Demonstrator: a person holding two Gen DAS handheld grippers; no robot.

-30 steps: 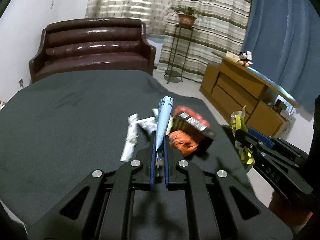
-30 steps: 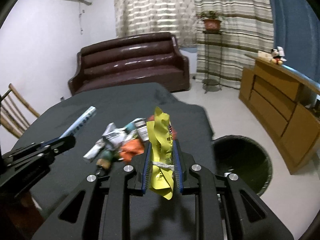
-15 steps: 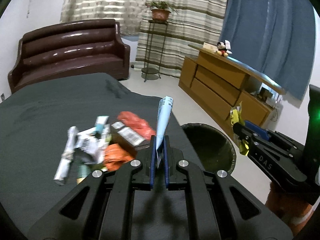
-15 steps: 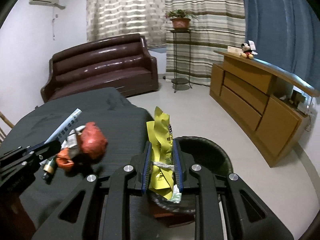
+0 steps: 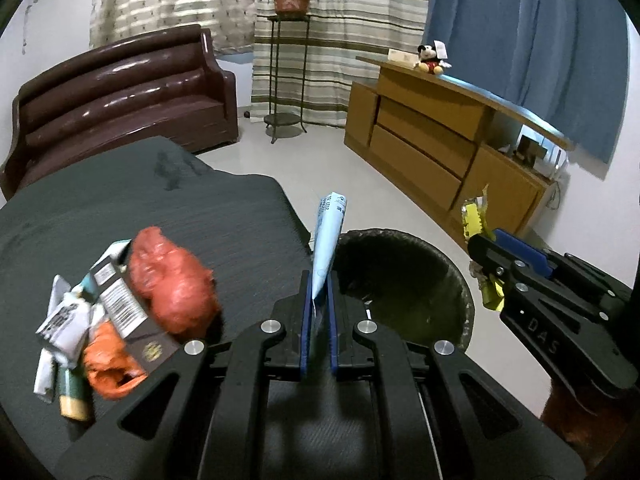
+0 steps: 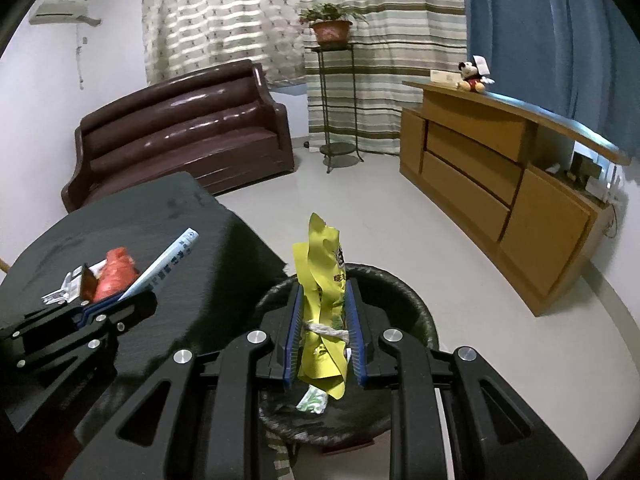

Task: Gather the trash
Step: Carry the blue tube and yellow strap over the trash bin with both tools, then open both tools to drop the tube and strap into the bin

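Both tongs have swung from the counter [image 5: 120,208] toward the bin [image 6: 416,312], left tongs [image 5: 318,300] pinching a blue wrapper [image 5: 328,236], right tongs [image 6: 324,320] a yellow wrapper [image 6: 320,272] at its twelve o'clock.

The left gripper [image 5: 318,300] tilts downward, its blue-padded jaws clamped tight on a pale blue wrapper [image 5: 329,236] that sticks up between them. The right gripper [image 6: 324,320], just to its right and also angled down, has its jaws pressed against a crumpled yellow wrapper [image 6: 322,276].
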